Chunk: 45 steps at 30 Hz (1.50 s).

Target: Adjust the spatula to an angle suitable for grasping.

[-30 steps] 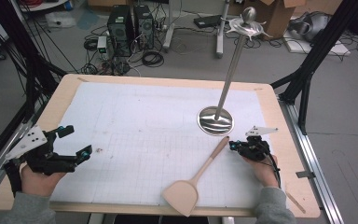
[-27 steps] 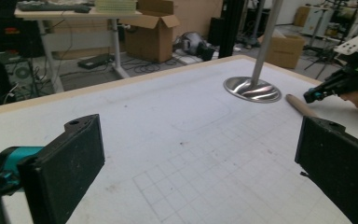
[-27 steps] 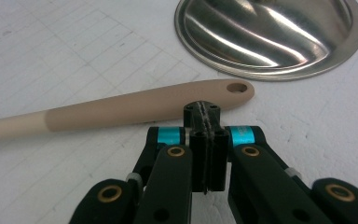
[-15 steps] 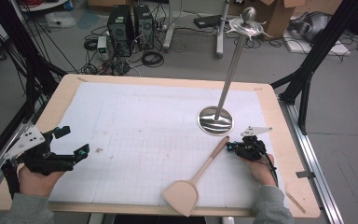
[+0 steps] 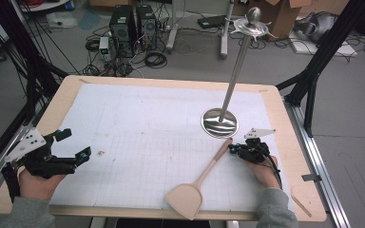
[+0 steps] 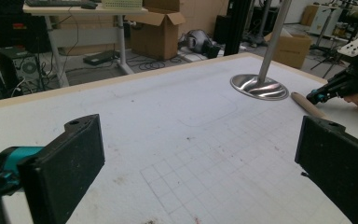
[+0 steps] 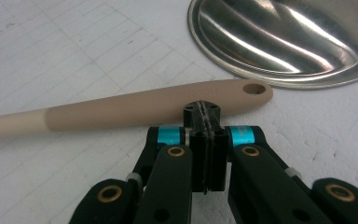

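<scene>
A pale wooden spatula (image 5: 204,178) lies on the white gridded mat, blade toward the front edge, handle pointing at the metal stand. My right gripper (image 5: 233,149) is shut, jaws pressed together with nothing between them. In the right gripper view its tips (image 7: 202,109) meet the near side of the spatula handle (image 7: 121,109), close to the end with the hole. My left gripper (image 5: 76,143) rests at the mat's left side, far from the spatula. Its jaws stand wide open in the left gripper view (image 6: 200,172), with bare mat between them.
A tall metal stand with a round shiny base (image 5: 219,122) rises just beyond the spatula's handle end; the base (image 7: 284,42) is close ahead of my right gripper. The wooden table edge (image 5: 309,209) frames the mat. Computers, cables and boxes sit on the floor behind.
</scene>
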Available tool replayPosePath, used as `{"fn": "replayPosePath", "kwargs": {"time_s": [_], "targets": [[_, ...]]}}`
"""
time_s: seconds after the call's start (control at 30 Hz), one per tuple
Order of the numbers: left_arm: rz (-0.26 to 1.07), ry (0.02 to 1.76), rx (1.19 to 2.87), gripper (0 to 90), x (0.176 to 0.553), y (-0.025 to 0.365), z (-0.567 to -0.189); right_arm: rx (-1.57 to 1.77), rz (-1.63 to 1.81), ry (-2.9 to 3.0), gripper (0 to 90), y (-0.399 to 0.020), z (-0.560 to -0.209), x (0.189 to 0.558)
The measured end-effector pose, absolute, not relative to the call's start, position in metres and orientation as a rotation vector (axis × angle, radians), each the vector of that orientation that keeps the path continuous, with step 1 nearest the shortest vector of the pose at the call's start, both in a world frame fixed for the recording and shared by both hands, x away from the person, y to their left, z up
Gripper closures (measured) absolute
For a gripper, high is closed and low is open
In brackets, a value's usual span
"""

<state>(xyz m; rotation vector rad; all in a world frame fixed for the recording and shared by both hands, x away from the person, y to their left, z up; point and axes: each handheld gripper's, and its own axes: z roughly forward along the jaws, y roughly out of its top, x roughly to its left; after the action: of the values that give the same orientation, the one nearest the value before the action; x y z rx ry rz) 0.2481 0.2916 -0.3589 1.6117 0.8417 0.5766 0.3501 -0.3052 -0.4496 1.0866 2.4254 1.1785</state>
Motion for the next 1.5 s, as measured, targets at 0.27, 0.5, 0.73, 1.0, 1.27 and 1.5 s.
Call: {"fn": "replayPosePath", "kwargs": {"time_s": [0.27,0.5,0.73,1.0,1.27,1.5], "targets": [[0.573,0.843,1.614,1.7,0.249,0.291,-0.360,1.068,1.191,2.434,90.0,-0.300,-0.450,0.350],[0.575,0.848,1.610,1.7,0.249,0.293,-0.360,1.040,1.184,2.457,90.0,-0.293,-0.448,0.351],[0.573,0.850,1.610,1.7,0.249,0.293,-0.360,1.009,1.193,2.466,90.0,-0.283,-0.448,0.353],[0.572,0.851,1.611,1.7,0.249,0.292,-0.360,1.003,1.192,2.459,90.0,-0.280,-0.447,0.353],[0.571,0.851,1.614,1.7,0.250,0.292,-0.361,1.004,1.200,2.460,90.0,-0.279,-0.447,0.353],[0.570,0.850,1.612,1.7,0.249,0.292,-0.361,0.998,1.206,2.450,90.0,-0.274,-0.446,0.355]]}}
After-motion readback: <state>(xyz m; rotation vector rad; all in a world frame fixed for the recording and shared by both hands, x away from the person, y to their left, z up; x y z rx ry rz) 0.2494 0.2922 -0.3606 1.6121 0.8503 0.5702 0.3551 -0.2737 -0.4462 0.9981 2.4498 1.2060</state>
